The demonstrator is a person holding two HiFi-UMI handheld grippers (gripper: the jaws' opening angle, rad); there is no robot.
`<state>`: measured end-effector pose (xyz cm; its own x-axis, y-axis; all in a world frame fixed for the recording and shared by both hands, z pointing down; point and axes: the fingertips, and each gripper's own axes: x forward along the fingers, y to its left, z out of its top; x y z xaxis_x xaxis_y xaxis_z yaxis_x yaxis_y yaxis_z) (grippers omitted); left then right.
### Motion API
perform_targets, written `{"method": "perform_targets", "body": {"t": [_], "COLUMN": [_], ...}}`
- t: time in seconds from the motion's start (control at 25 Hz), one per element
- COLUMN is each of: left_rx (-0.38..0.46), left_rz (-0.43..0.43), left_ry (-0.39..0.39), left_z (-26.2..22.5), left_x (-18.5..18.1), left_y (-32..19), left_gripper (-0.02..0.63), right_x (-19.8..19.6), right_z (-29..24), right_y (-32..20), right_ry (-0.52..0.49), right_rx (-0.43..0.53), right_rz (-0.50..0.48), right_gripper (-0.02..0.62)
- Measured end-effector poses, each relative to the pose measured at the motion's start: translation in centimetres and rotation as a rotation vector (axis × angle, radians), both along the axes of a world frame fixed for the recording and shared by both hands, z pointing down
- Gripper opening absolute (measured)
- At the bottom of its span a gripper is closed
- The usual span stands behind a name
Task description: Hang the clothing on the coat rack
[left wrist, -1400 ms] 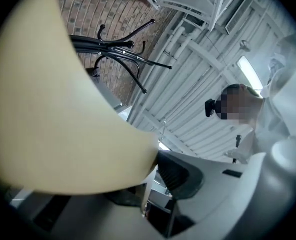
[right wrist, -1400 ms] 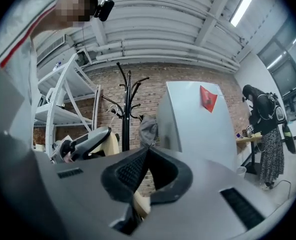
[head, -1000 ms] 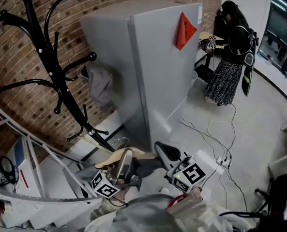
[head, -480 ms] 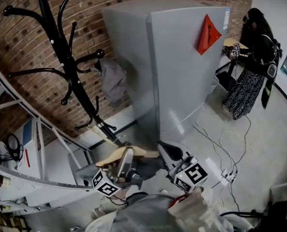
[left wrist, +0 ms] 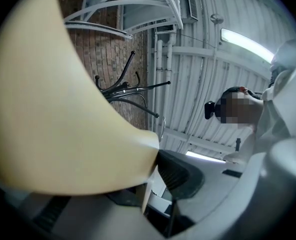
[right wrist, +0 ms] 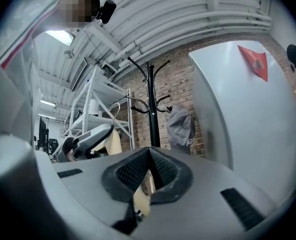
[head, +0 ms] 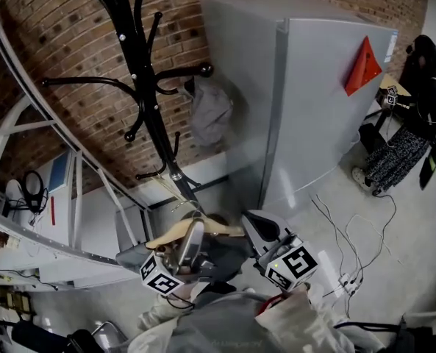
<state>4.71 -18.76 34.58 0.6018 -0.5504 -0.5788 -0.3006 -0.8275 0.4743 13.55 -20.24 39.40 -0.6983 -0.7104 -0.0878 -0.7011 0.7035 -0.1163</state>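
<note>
A cream wooden hanger (head: pixel 195 229) with a dark garment (head: pixel 229 252) draped on it sits low in the head view, between my two grippers. My left gripper (head: pixel 190 237) is shut on the hanger's left half; the hanger (left wrist: pixel 53 109) fills the left gripper view against the dark pad (left wrist: pixel 180 171). My right gripper (head: pixel 249 224) is shut on the hanger's right end, and a cream piece of the hanger (right wrist: pixel 142 201) shows between its closed jaws (right wrist: pixel 148 170). The black coat rack (head: pixel 140 72) stands ahead, up and to the left, apart from the hanger.
A grey garment (head: pixel 209 112) hangs on one peg of the rack. A grey fridge (head: pixel 328 101) with a red triangle (head: pixel 365 65) stands to the right. White metal shelving (head: pixel 56 219) is at the left. Cables (head: pixel 350 248) lie on the floor, and a person (head: pixel 416 123) stands at far right.
The view has swung left: rack, fridge and person have slid to the right in the picture, and the rack looks nearer. Both grippers keep the same hold on the hanger.
</note>
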Motion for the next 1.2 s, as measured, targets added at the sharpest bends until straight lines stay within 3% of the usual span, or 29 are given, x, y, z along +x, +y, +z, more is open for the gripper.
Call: {"method": "perform_targets", "body": {"t": [0.48,1.2], "left_rx": [0.014,0.066], "left_rz": [-0.060,0.001], "left_ry": [0.012,0.037], "left_z": [-1.2,-4.7], "left_x": [-5.6,-10.3], "left_y": [-3.4,-8.5], "left_gripper": [0.100,0.100], "right_x": [-5.4,-9.6], "right_z": [-0.8,-3.4], "right_y": [-3.3,-7.5], "right_ry": [0.002,0.004], "right_rx": [0.019,0.078], "right_rz": [-0.042,0.081], "right_gripper": [0.021,0.021]}}
